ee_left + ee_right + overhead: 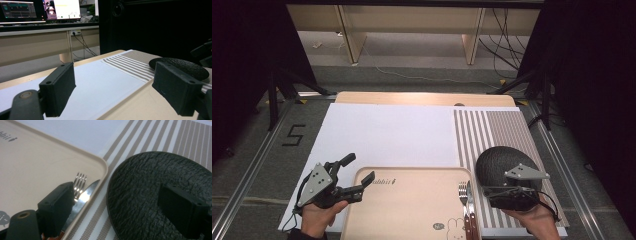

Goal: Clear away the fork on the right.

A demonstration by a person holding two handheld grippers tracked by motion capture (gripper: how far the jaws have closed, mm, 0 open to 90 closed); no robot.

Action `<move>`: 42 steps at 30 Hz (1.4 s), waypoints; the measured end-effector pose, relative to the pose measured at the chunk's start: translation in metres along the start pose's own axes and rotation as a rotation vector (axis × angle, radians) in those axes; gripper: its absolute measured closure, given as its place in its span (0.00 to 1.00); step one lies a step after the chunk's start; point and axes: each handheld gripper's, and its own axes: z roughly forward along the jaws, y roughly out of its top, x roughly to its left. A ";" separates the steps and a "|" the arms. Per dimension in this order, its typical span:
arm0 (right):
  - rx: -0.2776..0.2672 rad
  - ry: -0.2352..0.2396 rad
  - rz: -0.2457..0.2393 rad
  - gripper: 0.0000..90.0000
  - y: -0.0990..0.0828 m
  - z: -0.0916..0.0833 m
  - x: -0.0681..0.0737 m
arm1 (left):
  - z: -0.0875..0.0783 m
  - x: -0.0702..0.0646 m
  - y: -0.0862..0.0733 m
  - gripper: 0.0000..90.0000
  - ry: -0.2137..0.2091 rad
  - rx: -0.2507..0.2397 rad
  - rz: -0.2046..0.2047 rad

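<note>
A beige tray (412,205) lies near, printed with small dark lettering and a line-drawn rabbit. On its right side lie a silver fork (462,191) and a silver knife (469,192), both with reddish-brown handles. Right of the tray sits a matt black plate (497,162) with a rough, crinkled texture, on a placemat (492,127) striped grey-brown and white. To the left and farther off spreads a plain white sheet (387,135). The table (412,98) is pale wood. Both the left gripper (354,175) and the right gripper (507,192) are black, each topped with a grey plate.
</note>
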 end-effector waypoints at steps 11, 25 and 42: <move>-0.006 -0.020 0.086 0.17 -0.007 -0.010 -0.013 | 0.000 0.000 0.000 0.19 0.000 0.000 0.000; -0.019 -0.085 0.197 0.17 -0.021 -0.020 -0.030 | 0.002 0.001 0.000 0.18 0.001 0.006 -0.011; -0.020 -0.096 0.267 0.17 -0.034 -0.029 -0.039 | 0.005 0.001 -0.001 0.18 0.000 0.010 -0.014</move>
